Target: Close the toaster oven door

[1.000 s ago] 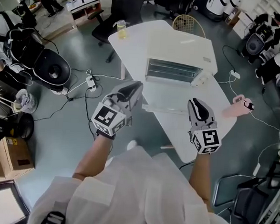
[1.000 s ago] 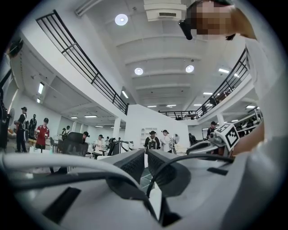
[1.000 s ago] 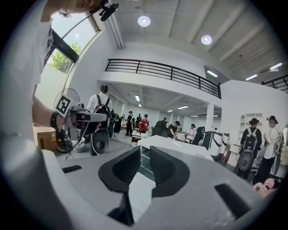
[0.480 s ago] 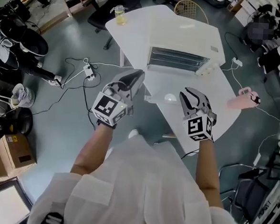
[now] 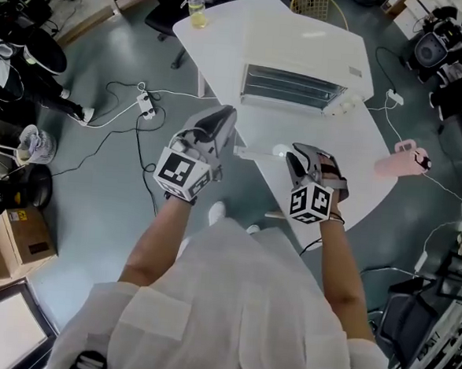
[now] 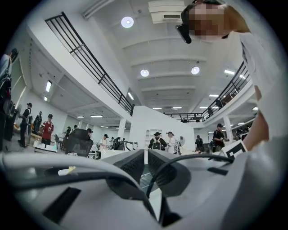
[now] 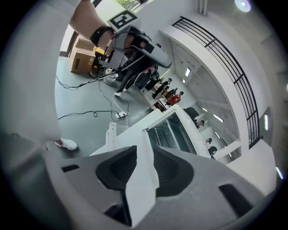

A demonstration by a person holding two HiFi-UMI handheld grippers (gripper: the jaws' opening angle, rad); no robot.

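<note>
The white toaster oven (image 5: 297, 82) stands on the far part of the white tabletop (image 5: 216, 56). Its glass door (image 5: 272, 131) is let down flat toward the person, with the white bar handle (image 5: 253, 152) along the door's near edge. The right gripper (image 5: 308, 155) tilts down just at that edge. Its jaws have just been spreading and stand well apart. In the right gripper view a white strip, seemingly the door's edge or handle, runs through the gap, and neither pad evidently presses on it. The left gripper (image 5: 219, 125) hovers just left of the handle's left end, jaws drawn together on nothing.

To do this step well, the right gripper should catch the handle near its middle. It should then lift in an arc about the far hinge rather than shove straight at the oven, and press until the door seats. The oven might slide on the smooth top, so the left gripper could steady its body.

A clear cup of yellow liquid (image 5: 197, 12) sits at the table's far left corner, well apart. A pink object (image 5: 402, 156) lies at the right, and a power strip (image 5: 146, 103) with cables lies on the floor at the left. Nothing lies in the door's swing except the left gripper close by.
</note>
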